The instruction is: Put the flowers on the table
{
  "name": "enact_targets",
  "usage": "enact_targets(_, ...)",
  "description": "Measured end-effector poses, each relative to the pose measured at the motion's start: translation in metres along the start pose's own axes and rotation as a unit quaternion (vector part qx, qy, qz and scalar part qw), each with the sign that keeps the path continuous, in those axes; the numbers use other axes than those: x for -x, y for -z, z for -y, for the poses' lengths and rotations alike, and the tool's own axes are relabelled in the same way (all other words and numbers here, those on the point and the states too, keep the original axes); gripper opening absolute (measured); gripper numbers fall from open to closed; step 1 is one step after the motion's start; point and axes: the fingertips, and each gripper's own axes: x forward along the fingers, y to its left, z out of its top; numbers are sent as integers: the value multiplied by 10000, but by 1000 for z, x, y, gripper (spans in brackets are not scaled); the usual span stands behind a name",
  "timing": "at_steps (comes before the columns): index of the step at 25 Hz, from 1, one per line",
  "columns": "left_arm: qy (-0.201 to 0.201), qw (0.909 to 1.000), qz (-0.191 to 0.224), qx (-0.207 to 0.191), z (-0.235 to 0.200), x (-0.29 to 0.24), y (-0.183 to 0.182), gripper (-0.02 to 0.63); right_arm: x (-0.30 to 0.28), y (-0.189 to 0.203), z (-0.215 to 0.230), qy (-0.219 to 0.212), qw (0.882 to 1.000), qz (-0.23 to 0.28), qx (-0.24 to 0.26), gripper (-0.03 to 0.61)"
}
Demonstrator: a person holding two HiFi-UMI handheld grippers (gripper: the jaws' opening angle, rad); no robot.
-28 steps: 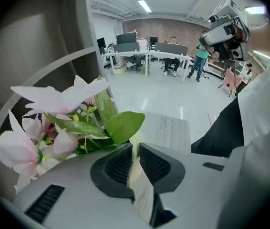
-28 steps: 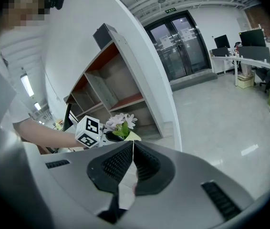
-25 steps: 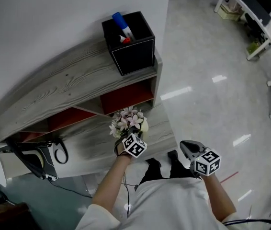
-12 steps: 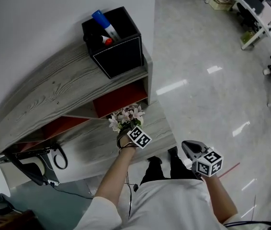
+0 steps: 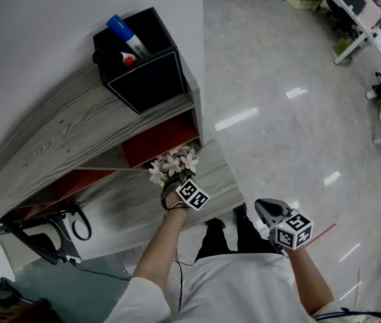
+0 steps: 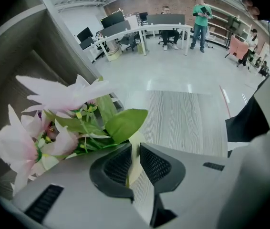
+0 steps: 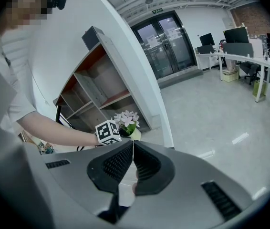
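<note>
head view: the flowers (image 5: 172,166) hang just over the grey wood tabletop (image 5: 126,204) near its right edge, under the shelf (image 5: 62,133). the left tool (image 6: 135,159) is opening, narrow, with the flowers' cream base between its jaws. the right tool (image 7: 133,163) is closed and empty, over open floor (image 5: 278,99) to the right.

Open floor (image 5: 278,113) right of table (image 5: 223,178): free approach. Bare board right of flowers (image 5: 172,165), room to pass. Behind flowers, red-backed bay (image 5: 157,143), open at front, roofed by shelf top (image 5: 62,133). Box (image 5: 147,79) blocking right end of shelf top. Wall (image 5: 42,19) closing far side.
</note>
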Motion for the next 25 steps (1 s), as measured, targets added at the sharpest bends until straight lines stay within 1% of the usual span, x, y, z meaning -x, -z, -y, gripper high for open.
enact_targets(4, 10, 10000, 63, -19, 3, 0, 0, 63, 1, 2, 1, -19, 10000, -12, 17, 18)
enact_targets(8, 54, 9999, 157, -32, 9, 3, 2, 108, 0, 3, -1, -47, 10000, -4, 41, 18)
enact_targets(14, -59, 9981, 605, 40, 12, 26, -6, 109, 1, 2, -6, -135, 9998, 30, 125, 18)
enact_targets(17, -142, 9965, 809, 184, 9, 41, -12, 109, 2, -4, -10, -168, 9996, 96, 206, 18)
enact_targets(20, -246, 9929, 1092, 400, 7, 61, -17, 109, 3, -7, -14, -186, 9993, 148, 279, 18)
enact_targets(23, -281, 9871, 1414, 695, 6, 86, -19, 107, 6, -8, -20, -211, 9990, 207, 337, 18)
enact_targets(25, -256, 9808, 1682, 953, 5, 105, -19, 87, 7, -8, -24, -222, 9988, 247, 365, 18)
